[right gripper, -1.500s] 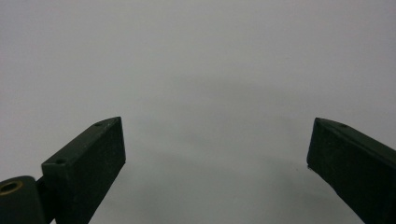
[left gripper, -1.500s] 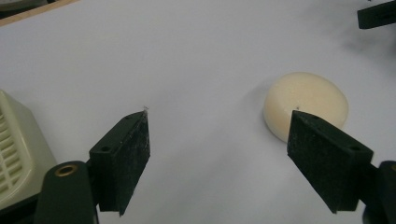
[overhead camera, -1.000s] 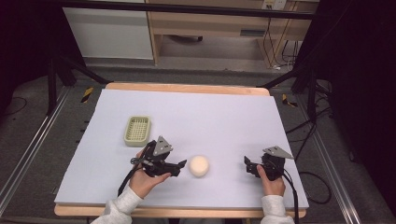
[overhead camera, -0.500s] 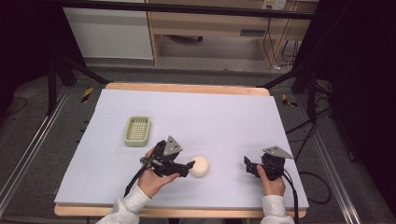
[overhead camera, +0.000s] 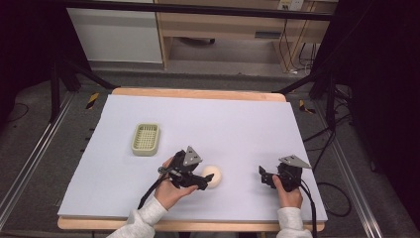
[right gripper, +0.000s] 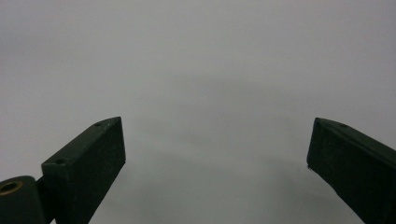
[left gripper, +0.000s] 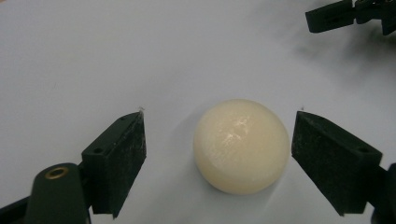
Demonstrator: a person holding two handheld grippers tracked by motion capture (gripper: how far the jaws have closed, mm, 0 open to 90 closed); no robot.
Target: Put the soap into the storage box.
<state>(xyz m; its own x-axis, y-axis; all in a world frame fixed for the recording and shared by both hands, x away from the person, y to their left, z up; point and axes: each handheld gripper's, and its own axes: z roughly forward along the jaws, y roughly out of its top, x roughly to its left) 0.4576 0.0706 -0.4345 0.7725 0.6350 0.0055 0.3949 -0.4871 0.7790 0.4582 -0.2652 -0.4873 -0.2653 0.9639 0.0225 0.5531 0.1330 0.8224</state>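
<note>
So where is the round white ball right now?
In the high view, the round cream-white ball sits on the pale table near its front edge, between the open fingers of the left gripper, untouched, right of the green basket.

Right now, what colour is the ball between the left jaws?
Pale cream ball, clearest in the left gripper view.

A round cream-coloured soap-like ball (overhead camera: pixel 212 175) lay on the pale lilac table sheet (overhead camera: pixel 223 124), low and centre in the high view. The left gripper (overhead camera: pixel 202 179) sat just left of it, jaws on either side. A small green slatted basket (overhead camera: pixel 145 139) lay up-left. The right gripper (overhead camera: pixel 263 176) rested lower right, well apart.
</note>
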